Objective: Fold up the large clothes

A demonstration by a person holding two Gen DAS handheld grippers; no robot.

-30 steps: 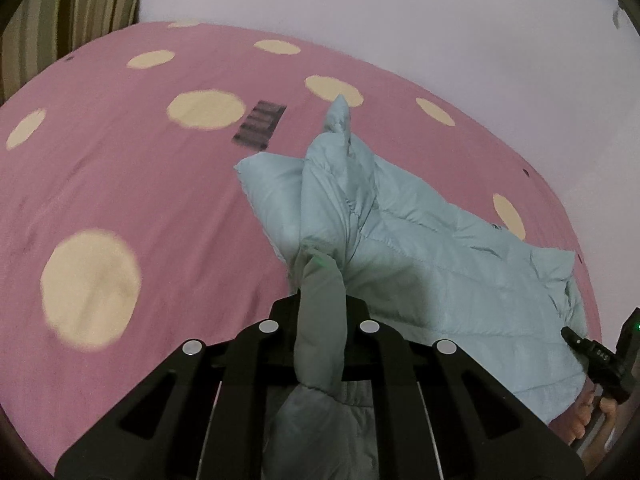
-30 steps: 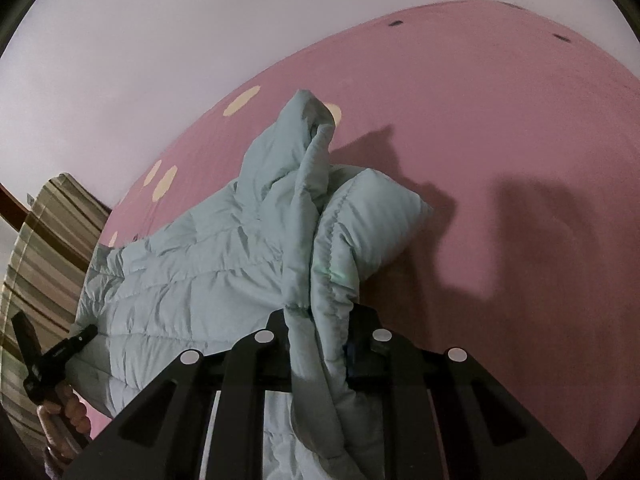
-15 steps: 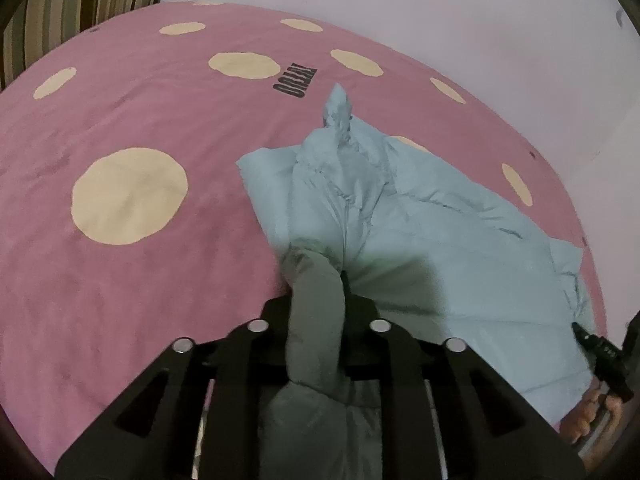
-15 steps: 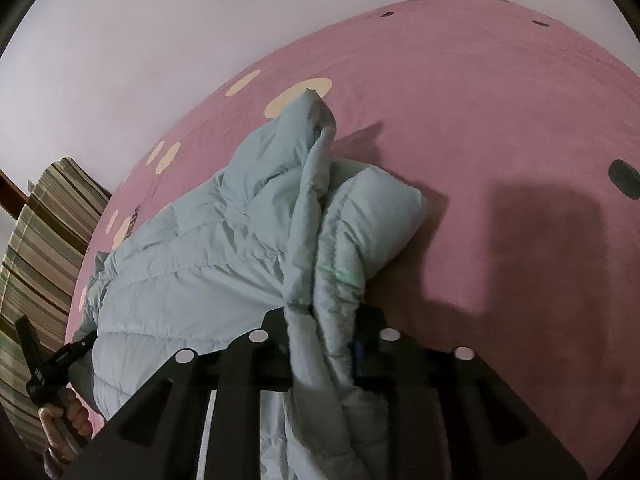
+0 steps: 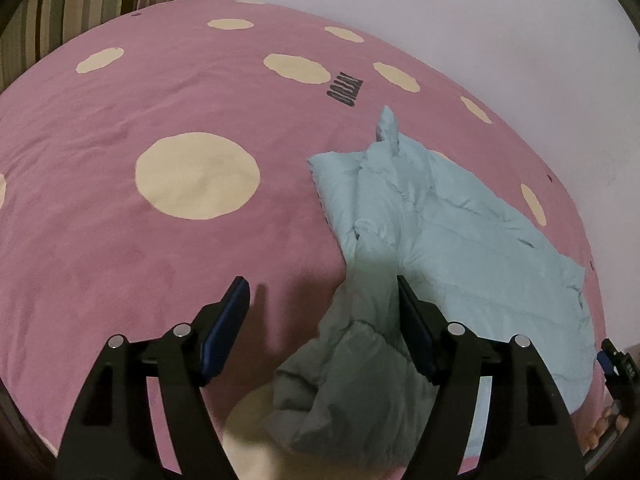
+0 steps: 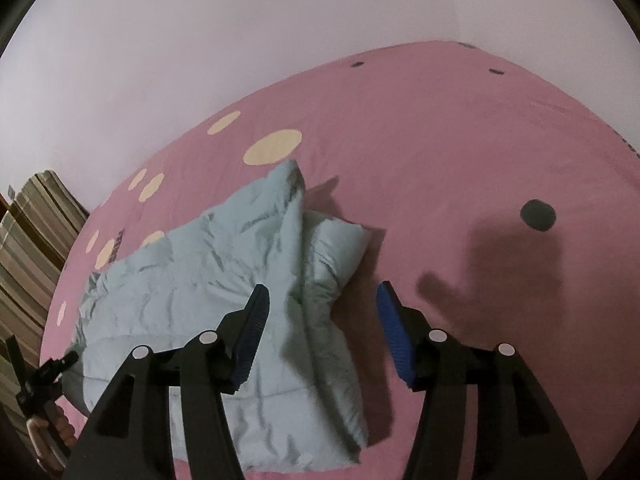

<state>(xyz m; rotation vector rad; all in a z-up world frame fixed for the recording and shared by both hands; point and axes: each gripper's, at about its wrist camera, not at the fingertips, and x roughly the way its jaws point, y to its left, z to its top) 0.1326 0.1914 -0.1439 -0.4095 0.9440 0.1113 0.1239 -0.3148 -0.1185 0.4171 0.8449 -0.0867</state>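
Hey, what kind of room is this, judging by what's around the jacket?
Probably a bedroom: a pink dotted bedspread covers a wide soft surface against a plain wall, with the puffy jacket laid out on it.

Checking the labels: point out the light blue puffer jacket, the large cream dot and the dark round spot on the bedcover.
light blue puffer jacket (image 5: pixel 472 240), left wrist view, quilted body panel.
large cream dot (image 5: pixel 198 176), left wrist view, its middle.
dark round spot (image 6: pixel 538 215), right wrist view, its middle.

Pale blue puffer jacket (image 5: pixel 460 240) lying crumpled on the pink spotted bedcover (image 5: pixel 120 240)

Quilted and puffy, it lies partly folded over itself on the bedcover, one padded sleeve bunched along its near edge. A peak of fabric stands up at its far end, by the bedcover's dark printed lettering (image 5: pixel 346 90).
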